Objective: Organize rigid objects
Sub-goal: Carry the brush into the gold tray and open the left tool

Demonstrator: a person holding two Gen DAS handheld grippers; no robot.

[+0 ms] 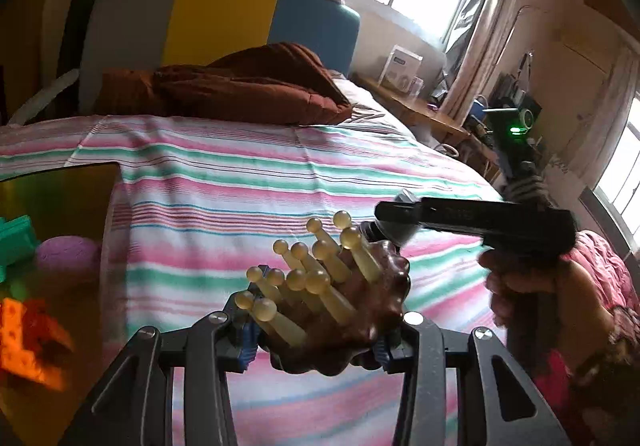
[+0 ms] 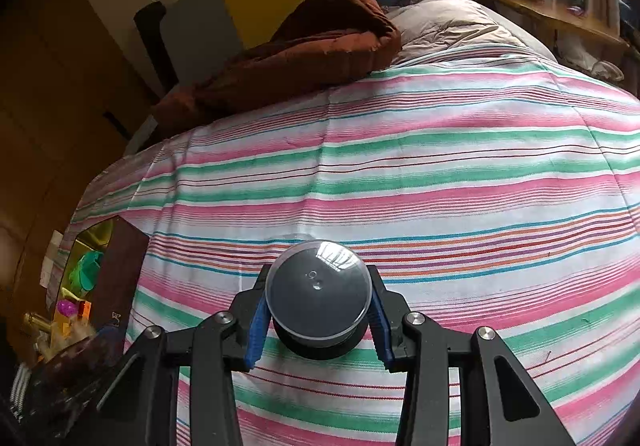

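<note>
1. You carry both pieces above the striped bed (image 2: 440,174), likely bound for the box (image 2: 120,266) of toys at its left edge
2. Your left gripper (image 1: 316,330) jaws clamp the brown spiked massager (image 1: 344,310)
3. Your right gripper (image 2: 318,322) jaws, narrow, pinch the clear-lidded black jar (image 2: 318,294)

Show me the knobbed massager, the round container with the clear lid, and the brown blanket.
knobbed massager (image 1: 320,286), left wrist view, its pale pegs
round container (image 2: 319,288), right wrist view, clear lid's centre
brown blanket (image 1: 248,86), left wrist view, folded middle
</note>
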